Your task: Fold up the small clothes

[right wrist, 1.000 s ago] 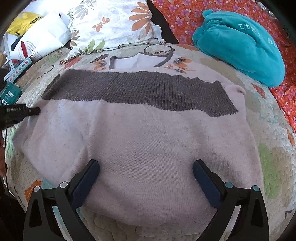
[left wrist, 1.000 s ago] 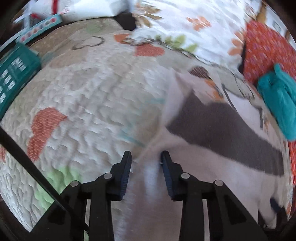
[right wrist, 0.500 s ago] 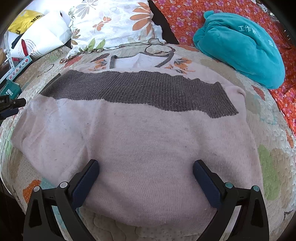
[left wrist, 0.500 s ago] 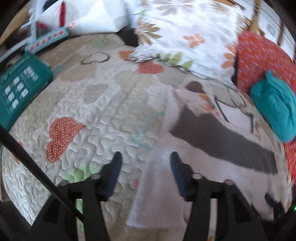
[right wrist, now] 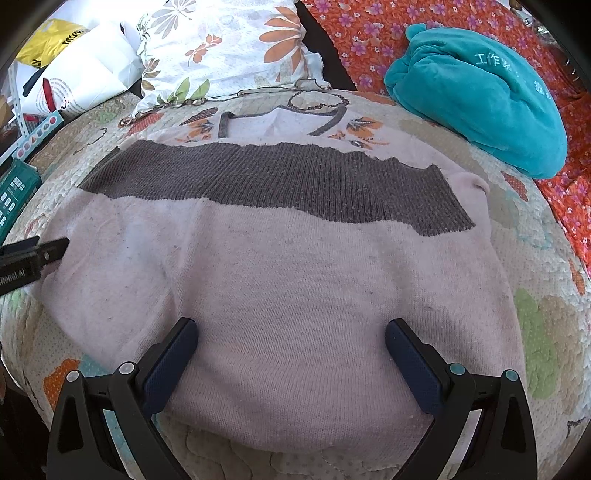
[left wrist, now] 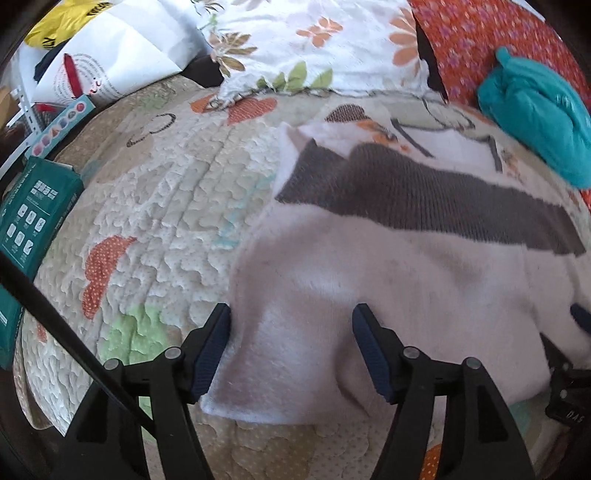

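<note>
A pale pink knit sweater [right wrist: 295, 288] with a grey ribbed band [right wrist: 277, 177] lies folded on the quilted bed; it also shows in the left wrist view [left wrist: 369, 280]. My left gripper [left wrist: 291, 343] is open, its jaws astride the sweater's near left corner, holding nothing. Its tip shows at the left edge of the right wrist view [right wrist: 51, 247]. My right gripper [right wrist: 290, 350] is open wide over the sweater's near edge, empty. Its tip shows at the right in the left wrist view [left wrist: 580, 317].
A teal folded garment [right wrist: 476, 96] lies at the far right on an orange floral cover [right wrist: 351, 33]. A floral pillow [right wrist: 229, 48] and a white bag [right wrist: 81, 74] are at the back. A green packet [left wrist: 29, 218] lies at the left edge of the quilt [left wrist: 159, 206].
My left gripper has opened wide, let go of the sweater's left side and drawn back to its near corner. The right gripper has not moved.
</note>
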A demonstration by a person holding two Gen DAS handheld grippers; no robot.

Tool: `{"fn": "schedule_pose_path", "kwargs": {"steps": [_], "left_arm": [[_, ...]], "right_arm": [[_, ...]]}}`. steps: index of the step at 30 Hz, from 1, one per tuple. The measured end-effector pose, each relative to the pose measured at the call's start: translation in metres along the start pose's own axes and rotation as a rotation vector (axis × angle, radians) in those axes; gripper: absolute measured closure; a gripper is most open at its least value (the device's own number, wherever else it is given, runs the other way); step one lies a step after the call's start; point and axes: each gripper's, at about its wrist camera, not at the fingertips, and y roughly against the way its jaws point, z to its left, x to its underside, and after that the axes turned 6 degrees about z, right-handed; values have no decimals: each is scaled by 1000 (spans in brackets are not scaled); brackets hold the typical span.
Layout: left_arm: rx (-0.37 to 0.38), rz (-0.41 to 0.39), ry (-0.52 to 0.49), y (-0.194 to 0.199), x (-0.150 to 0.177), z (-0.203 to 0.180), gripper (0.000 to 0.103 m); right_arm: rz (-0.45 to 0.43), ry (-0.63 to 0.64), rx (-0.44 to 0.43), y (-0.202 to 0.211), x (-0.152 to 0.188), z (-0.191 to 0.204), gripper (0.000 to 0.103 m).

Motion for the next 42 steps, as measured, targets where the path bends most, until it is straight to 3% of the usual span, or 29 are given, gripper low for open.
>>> {"fn": "schedule_pose_path", "kwargs": {"steps": [6,19,42], "left_arm": [[-20,-4,-5,-1,2,-2,32],[41,36,90,-8,4,12,25],[37,36,105,-10,5,13,20]], "right_arm": [[0,3,1,0,-1,0,0],[-8,3,8,0,0,0,0],[-20,7,14,1,3,1,0]]}}
